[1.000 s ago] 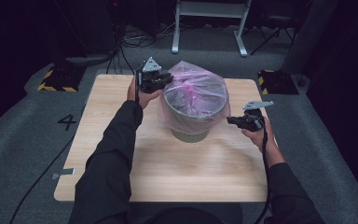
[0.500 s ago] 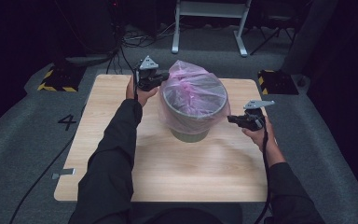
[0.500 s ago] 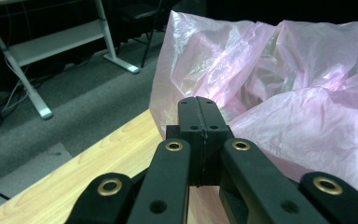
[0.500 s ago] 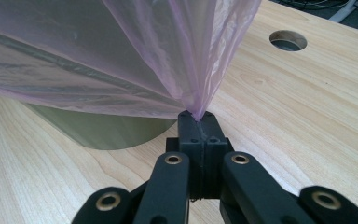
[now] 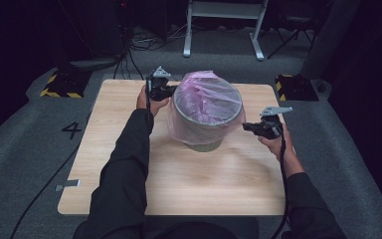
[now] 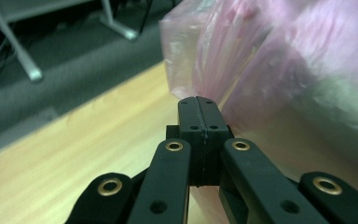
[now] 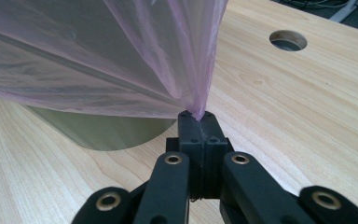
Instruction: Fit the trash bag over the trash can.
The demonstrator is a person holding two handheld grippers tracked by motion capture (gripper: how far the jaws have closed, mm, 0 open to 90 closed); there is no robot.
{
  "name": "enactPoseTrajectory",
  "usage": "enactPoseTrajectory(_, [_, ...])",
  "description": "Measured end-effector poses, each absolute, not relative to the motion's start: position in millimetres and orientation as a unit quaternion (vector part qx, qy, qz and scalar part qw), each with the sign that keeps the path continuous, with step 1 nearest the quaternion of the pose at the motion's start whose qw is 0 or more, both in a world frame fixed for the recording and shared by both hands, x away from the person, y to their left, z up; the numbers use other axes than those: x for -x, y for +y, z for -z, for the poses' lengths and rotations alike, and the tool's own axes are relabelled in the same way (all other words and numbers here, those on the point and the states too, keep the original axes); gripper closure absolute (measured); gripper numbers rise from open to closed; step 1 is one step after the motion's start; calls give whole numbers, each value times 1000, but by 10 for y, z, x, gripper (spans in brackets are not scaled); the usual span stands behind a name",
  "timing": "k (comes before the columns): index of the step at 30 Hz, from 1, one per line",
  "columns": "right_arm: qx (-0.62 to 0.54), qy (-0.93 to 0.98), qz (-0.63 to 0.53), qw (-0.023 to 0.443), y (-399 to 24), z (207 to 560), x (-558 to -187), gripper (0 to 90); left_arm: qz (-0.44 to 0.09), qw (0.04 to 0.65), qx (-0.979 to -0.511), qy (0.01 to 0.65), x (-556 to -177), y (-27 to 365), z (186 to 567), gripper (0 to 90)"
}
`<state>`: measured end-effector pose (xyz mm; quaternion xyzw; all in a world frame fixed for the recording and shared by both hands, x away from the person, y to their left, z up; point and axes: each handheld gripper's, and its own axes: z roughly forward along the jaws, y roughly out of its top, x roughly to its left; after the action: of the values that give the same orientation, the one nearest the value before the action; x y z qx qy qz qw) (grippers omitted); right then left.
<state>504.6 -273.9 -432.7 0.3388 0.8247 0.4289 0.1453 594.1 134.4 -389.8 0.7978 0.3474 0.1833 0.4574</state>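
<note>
— What stands on the table?

— A round grey-green bin [image 5: 202, 142] lined with a thin, crinkled, translucent pink plastic bag [image 5: 206, 102], mid-way across the pale wood-grain tabletop [image 5: 129, 189].

— And the grippers?

— The right gripper [image 7: 196, 115] pinches a gathered fold of the film, drawn taut. The left gripper [image 6: 197, 100] has its jaws pressed together against the bag's side; whether film sits between them I cannot tell.

— The room?

— Dark, grey carpet [image 5: 25, 149], white metal frame legs [image 5: 224, 30] behind.

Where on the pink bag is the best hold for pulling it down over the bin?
Grip the pink bag at its loose hem below the bin rim, coming in level from the sides: there the film hangs free and bunches into a pinchable fold, as the right gripper shows.
</note>
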Motion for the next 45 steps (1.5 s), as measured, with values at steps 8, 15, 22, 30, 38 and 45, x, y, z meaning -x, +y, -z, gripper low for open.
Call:
enactPoseTrajectory(8, [-336,828,-426,141,-2723,4333,-5045,900,-153,451,-806,350,-5941,1348,4115,900])
enactPoseTrajectory(15, [-335,830,-423,140,-2698,4339,-5052,900,-123,438,-815,358,-5944,1376,4309,900])
enactPoseTrajectory(22, [-336,832,-422,132,-2697,4342,-5050,900,-103,440,-813,366,-5903,1408,4403,900])
enactPoseTrajectory(30, [-350,829,-417,129,-2727,4369,-5067,900,-139,460,-787,388,-5764,1562,4390,567])
enactPoseTrajectory(38, [-362,803,-456,126,-2977,4272,-4991,550,-211,455,-786,362,-5284,1854,4126,224])
enactPoseTrajectory(45, [-354,782,-492,145,-3197,4065,-4807,266,-203,417,-822,331,-4728,1935,4239,183])
